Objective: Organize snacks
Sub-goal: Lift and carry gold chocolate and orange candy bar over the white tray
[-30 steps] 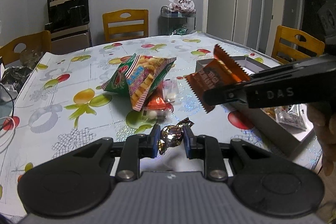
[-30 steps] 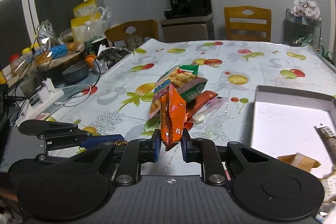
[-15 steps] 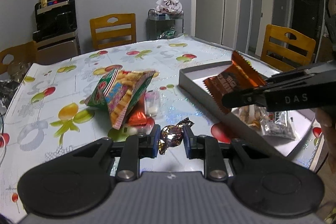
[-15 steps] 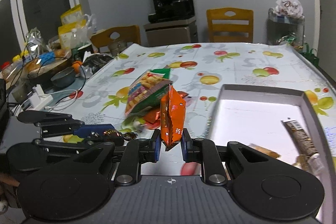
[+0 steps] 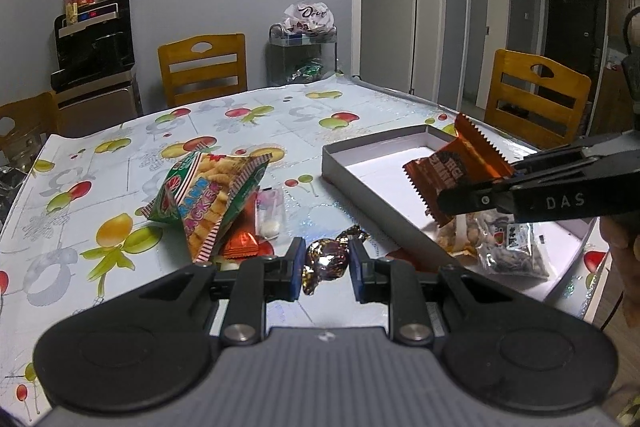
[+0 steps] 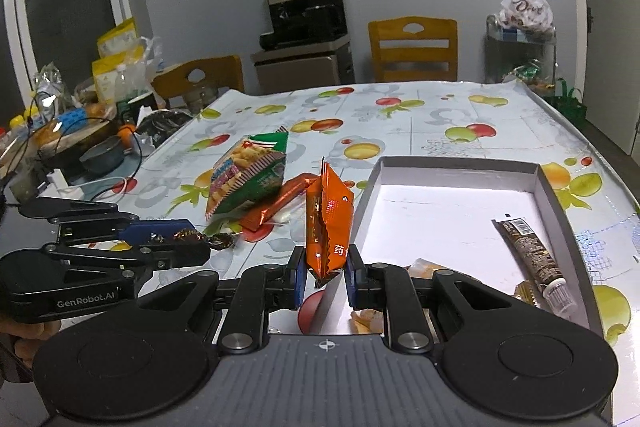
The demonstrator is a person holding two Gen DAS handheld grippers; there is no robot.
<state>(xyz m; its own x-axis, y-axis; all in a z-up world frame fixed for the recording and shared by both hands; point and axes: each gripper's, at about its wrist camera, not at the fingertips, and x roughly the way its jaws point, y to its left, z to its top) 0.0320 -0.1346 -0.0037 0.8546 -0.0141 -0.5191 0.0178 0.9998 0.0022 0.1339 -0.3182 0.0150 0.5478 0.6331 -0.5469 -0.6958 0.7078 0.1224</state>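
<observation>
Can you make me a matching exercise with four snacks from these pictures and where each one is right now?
Things:
1. foil candy
2. orange packet
3. cracker bag
4. brown tube

Places:
A. lying in the gray box
B. held in the right gripper
C. lying on the tablecloth
D. held in the left gripper

Pairs: 1-D, 2-B, 3-C, 4-A

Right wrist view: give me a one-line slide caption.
Right gripper holds an orange snack packet upright at the grey tray edge; left gripper alongside holds a foil candy.
</observation>
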